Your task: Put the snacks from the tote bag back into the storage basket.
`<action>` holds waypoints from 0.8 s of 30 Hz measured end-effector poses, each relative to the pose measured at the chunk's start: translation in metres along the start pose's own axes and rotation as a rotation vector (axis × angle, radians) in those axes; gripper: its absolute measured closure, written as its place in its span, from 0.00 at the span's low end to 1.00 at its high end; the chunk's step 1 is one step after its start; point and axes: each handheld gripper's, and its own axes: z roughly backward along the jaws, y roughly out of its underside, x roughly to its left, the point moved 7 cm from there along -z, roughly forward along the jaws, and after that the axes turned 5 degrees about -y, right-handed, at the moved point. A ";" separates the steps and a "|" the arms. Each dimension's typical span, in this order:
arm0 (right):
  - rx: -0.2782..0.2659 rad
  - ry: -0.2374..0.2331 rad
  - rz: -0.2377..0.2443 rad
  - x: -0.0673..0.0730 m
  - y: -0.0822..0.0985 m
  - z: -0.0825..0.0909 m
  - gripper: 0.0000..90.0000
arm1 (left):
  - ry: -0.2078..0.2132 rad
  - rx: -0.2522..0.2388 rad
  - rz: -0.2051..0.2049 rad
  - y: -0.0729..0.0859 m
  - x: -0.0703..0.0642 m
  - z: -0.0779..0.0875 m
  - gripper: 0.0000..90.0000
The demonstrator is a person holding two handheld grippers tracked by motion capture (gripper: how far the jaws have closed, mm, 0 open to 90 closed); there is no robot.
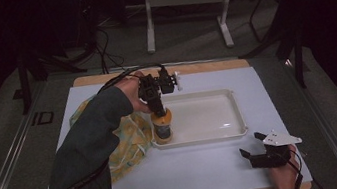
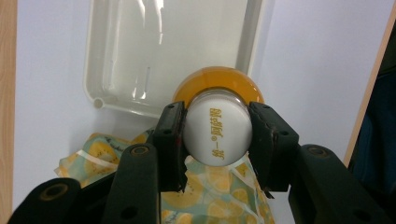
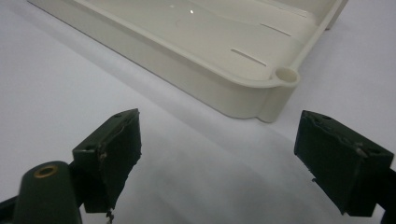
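Note:
An orange-filled bottle [image 1: 163, 124] with a white cap [image 2: 217, 133] stands upright over the left end of the cream tray [image 1: 229, 110]. My left gripper [image 1: 157, 107] points down onto it from above, and its black jaws are shut on the white cap from both sides. In the left gripper view the bottle's orange shoulder [image 2: 219, 80] bulges out beyond the cap, with the tray [image 2: 114, 100] behind it. My right gripper [image 1: 252, 143] rests on the white mat near the front right corner, open, nothing between its jaws. The tray's corner [image 3: 280, 79] lies just ahead of it.
A yellow and green cloth with a citrus print [image 1: 130, 140] lies crumpled left of the tray, and shows under the bottle in the left gripper view [image 2: 219, 196]. The white mat [image 1: 193, 171] covers a wooden table. Table legs and cables stand on the floor behind.

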 end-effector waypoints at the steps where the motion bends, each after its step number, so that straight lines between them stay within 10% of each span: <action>1: 0.000 0.000 0.000 0.000 0.000 0.000 0.16 | 0.000 0.001 -0.001 0.000 0.000 0.000 0.66; 24: -0.004 0.004 0.002 0.000 0.000 0.000 0.16 | 0.017 0.031 0.002 0.000 -0.002 -0.025 0.66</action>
